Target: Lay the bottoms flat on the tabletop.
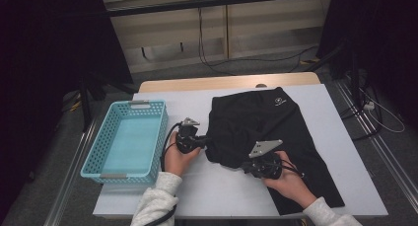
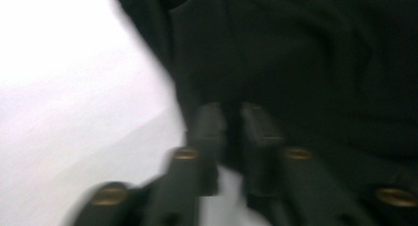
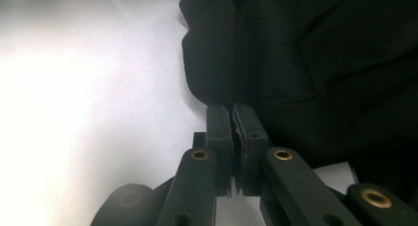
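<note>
A black garment (image 1: pixel 266 117) with a small white logo lies crumpled on the white table top (image 1: pixel 207 191). At the garment's left edge my left gripper (image 1: pixel 203 143) lies level in a hand. In the left gripper view the gripper (image 2: pixel 232 112) has its jaws drawn close on a fold of the dark cloth (image 2: pixel 305 53). My right gripper (image 1: pixel 245 168) sits at the garment's lower left hem, held by the other hand. Its pads (image 3: pixel 219 122) press together in the right gripper view, right at the edge of the cloth (image 3: pixel 320 53).
A turquoise plastic basket (image 1: pixel 123 105) stands at the table's left side, with nothing in it. The table's wooden far edge (image 1: pixel 226 82) shows behind the white top. Cables run over the floor beyond.
</note>
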`<state>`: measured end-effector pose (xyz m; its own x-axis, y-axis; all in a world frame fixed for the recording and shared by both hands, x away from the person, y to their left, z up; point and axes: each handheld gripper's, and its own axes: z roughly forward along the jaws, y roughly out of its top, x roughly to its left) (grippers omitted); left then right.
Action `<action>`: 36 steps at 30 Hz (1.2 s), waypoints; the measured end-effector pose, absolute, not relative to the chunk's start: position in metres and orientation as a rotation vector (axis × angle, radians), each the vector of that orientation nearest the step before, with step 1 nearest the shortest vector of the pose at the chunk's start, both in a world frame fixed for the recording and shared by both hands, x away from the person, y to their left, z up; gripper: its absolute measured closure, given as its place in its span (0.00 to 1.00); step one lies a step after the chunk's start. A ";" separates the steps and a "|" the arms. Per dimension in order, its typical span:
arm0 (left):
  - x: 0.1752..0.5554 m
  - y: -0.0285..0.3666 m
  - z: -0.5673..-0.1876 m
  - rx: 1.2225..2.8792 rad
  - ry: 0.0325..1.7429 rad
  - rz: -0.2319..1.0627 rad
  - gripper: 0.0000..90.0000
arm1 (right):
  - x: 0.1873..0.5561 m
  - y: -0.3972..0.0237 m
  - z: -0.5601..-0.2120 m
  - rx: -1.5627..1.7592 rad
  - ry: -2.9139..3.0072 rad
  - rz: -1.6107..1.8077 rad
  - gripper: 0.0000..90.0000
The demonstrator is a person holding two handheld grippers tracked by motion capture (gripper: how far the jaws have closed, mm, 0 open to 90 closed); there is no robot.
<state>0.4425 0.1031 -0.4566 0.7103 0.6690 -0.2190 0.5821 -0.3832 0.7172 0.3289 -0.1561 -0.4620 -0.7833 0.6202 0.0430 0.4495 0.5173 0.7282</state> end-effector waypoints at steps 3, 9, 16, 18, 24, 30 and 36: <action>0.444 0.100 -0.452 2.088 0.937 0.115 1.00 | 0.329 -0.154 -0.462 0.905 2.541 1.119 0.96; 0.449 0.096 -0.438 2.077 0.904 0.140 1.00 | 0.328 -0.153 -0.459 0.884 2.569 1.128 0.96; 0.433 0.110 -0.438 2.112 0.912 0.187 0.74 | 0.328 -0.161 -0.461 0.925 2.556 1.110 0.96; 0.428 0.118 -0.438 2.113 0.923 0.189 0.73 | 0.328 -0.161 -0.462 0.923 2.557 1.108 0.96; 0.413 0.124 -0.443 2.149 0.902 0.163 0.74 | 0.329 -0.157 -0.462 0.917 2.559 1.097 0.96; 0.415 0.118 -0.456 2.188 0.891 0.160 0.75 | 0.329 -0.156 -0.461 0.919 2.556 1.092 0.95; 0.417 0.110 -0.459 2.210 0.858 0.187 0.84 | 0.329 -0.155 -0.460 0.907 2.560 1.080 0.94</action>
